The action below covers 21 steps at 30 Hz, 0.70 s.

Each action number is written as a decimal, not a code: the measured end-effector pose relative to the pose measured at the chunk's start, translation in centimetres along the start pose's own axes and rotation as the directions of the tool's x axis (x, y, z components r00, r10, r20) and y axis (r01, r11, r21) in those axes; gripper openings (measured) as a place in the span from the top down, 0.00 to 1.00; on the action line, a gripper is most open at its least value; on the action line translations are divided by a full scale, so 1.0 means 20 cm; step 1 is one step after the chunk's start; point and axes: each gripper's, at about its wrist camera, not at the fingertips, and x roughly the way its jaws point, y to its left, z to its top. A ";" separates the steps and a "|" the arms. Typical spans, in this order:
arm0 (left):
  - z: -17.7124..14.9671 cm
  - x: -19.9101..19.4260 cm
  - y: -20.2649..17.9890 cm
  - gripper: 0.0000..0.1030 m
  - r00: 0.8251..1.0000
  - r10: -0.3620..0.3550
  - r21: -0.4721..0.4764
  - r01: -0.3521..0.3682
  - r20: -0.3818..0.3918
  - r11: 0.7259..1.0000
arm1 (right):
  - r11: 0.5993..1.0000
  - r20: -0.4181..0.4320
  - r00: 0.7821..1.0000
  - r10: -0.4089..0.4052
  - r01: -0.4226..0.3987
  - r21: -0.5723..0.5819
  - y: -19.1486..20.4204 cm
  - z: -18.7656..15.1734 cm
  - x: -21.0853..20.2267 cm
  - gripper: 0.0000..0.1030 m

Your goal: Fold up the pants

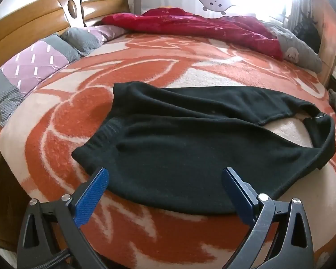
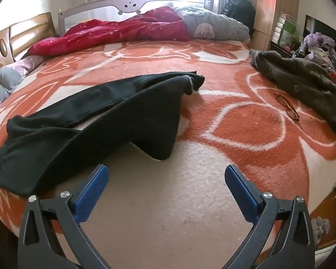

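Note:
Black pants (image 1: 185, 143) lie spread on the orange and cream blanket (image 1: 62, 121), waistband toward the left, legs running right. My left gripper (image 1: 165, 174) is open, its blue pads just over the near edge of the pants' waist part, holding nothing. In the right wrist view the pants (image 2: 96, 121) lie left of centre, one leg end (image 2: 161, 143) folded near the front. My right gripper (image 2: 166, 171) is open and empty over bare blanket (image 2: 190, 201), just in front of that leg end.
A red quilt (image 1: 201, 29) and grey bedding (image 2: 215, 28) lie at the far side. Pillows (image 1: 33, 65) line the wooden headboard (image 1: 33, 15) at left. A brown garment (image 2: 302, 78) and glasses (image 2: 287, 106) lie on the right of the bed.

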 end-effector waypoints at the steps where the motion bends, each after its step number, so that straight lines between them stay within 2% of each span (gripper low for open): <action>1: 0.00 0.00 -0.01 0.03 1.000 0.000 0.003 0.000 0.001 1.000 | 1.000 0.002 1.000 0.000 0.000 0.001 -0.01 0.00 0.00 0.00; 7: -0.03 -0.01 -0.09 0.03 1.000 -0.019 0.042 0.019 0.002 0.999 | 0.999 0.013 0.999 0.044 -0.044 0.002 0.00 -0.01 -0.01 0.00; 21: -0.02 -0.03 -0.09 0.02 1.000 -0.026 0.044 0.025 0.017 0.999 | 0.999 0.035 0.999 0.034 -0.033 -0.021 0.00 -0.01 -0.02 0.00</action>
